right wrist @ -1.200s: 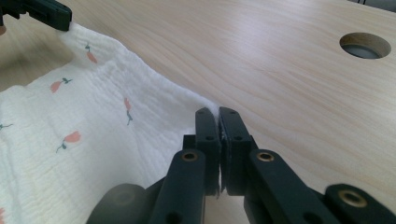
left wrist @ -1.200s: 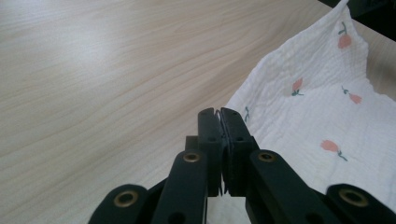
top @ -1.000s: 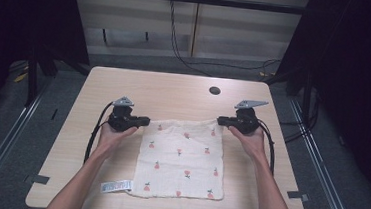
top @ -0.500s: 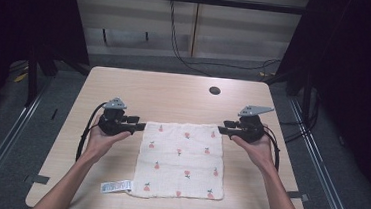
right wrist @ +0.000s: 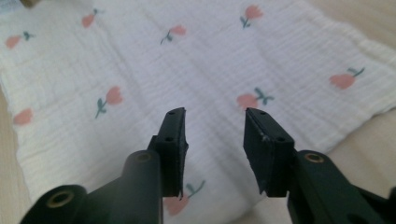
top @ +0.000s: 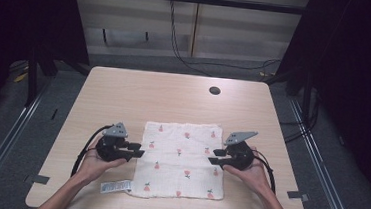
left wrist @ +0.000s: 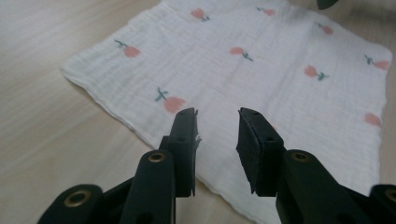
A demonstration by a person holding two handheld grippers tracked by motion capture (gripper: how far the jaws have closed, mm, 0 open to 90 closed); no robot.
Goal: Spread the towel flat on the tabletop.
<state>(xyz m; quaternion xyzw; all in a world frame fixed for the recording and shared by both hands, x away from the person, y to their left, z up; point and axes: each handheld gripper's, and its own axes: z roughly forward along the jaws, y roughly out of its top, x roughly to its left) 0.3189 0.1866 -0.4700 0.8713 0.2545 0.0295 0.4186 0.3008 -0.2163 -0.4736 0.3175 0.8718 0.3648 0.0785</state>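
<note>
Both our grippers have slid back from the cloth's far corners toward the table's (top: pixel 124 89) near edge. Left gripper (top: pixel 138 153), jaws apart and just closing on nothing, meets the tulip-print cloth's (top: pixel 181 159) left edge; right gripper (top: pixel 214 161), jaws apart, just opening, flanks its right edge.

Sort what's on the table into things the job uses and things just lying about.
In use:
- white cloth with pink flowers
- left tool, jaws apart at the cloth's left edge
- right tool, jaws apart at its right edge

Lying about:
- table's round hole
</note>
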